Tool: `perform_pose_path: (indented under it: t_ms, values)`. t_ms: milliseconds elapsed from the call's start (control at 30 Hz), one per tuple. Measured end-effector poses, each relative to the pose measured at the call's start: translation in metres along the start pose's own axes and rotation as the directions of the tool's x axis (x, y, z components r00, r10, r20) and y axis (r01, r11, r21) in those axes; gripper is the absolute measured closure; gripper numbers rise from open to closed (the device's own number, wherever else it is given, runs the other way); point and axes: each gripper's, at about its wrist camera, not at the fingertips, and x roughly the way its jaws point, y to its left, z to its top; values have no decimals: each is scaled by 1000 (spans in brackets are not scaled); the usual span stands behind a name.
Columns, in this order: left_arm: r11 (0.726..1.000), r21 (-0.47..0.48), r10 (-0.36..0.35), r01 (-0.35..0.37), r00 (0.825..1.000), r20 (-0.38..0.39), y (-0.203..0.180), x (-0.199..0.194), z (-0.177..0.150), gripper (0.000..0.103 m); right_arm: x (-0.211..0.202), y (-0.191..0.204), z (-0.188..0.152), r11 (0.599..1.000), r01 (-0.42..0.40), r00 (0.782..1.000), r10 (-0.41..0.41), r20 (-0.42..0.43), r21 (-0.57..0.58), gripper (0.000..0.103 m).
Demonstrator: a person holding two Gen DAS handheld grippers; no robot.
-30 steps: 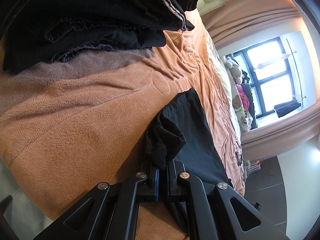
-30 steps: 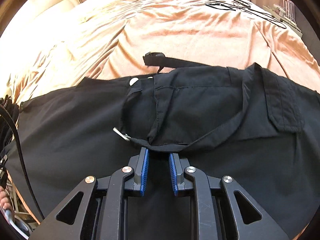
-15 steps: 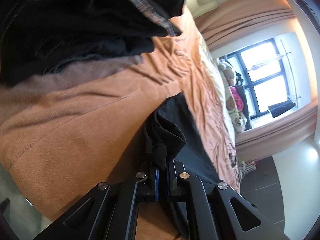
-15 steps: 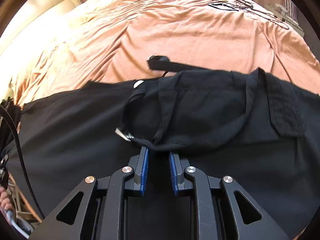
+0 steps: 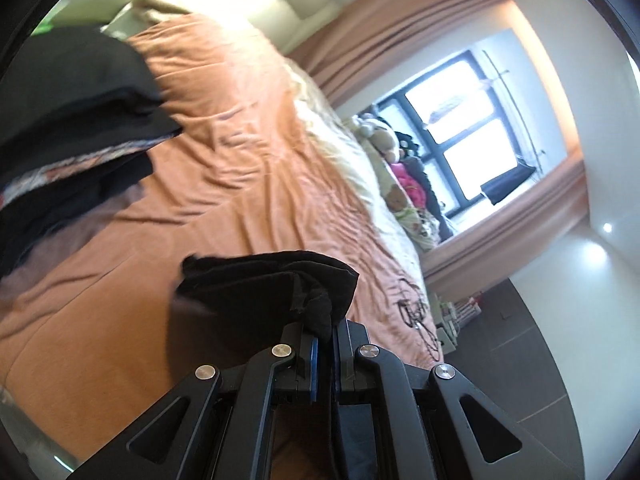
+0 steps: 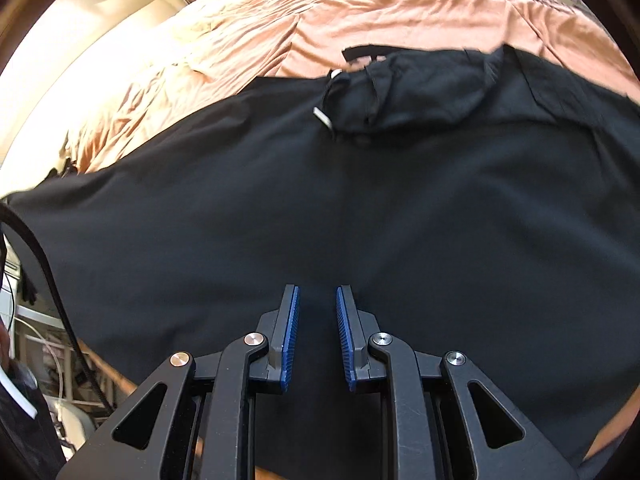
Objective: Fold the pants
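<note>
Black pants (image 6: pixel 320 208) lie spread across an orange bedspread (image 6: pixel 360 12), waistband and a metal clasp (image 6: pixel 323 117) at the far side. My right gripper (image 6: pixel 317 300) is open and empty, hovering over the plain black cloth nearer me. My left gripper (image 5: pixel 325 330) is shut on a bunched end of the black pants (image 5: pixel 272 292) and holds it lifted above the orange bedspread (image 5: pixel 224 152).
A stack of folded dark clothes (image 5: pixel 68 112) sits on the bed at the left of the left wrist view. Stuffed toys (image 5: pixel 384 140) line the bed's far side below a window (image 5: pixel 464 132). Black cables (image 6: pixel 44 264) hang at the bed's left edge.
My left gripper has lifted and swung with the pants end, so the clothes stack slid left. My right gripper has pulled back from the waistband toward me, still open.
</note>
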Motion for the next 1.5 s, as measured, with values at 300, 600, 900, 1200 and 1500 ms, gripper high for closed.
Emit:
perform_pose_path:
  t_ms: [300,600,900,1200,1500]
  values:
    - [984,157,-88,89,996,-10,-108,11,14,98,-34,-8,-36,997,-74,997,73,15,31,86]
    - [945,279,-164,169,986,-39,-206,19,8,98,-111,-51,-41,994,-84,984,71,165,68,86]
    - [897,375,-218,235,972,-88,-292,34,-18,98,-179,-109,-63,985,-113,952,69,298,134,56]
    - [847,440,-247,298,954,-170,-366,66,-64,98,-248,-161,-115,967,-145,910,47,411,210,56]
    - [821,449,-255,354,929,-268,-413,107,-116,98,-291,-203,-154,955,-112,879,-34,475,275,55]
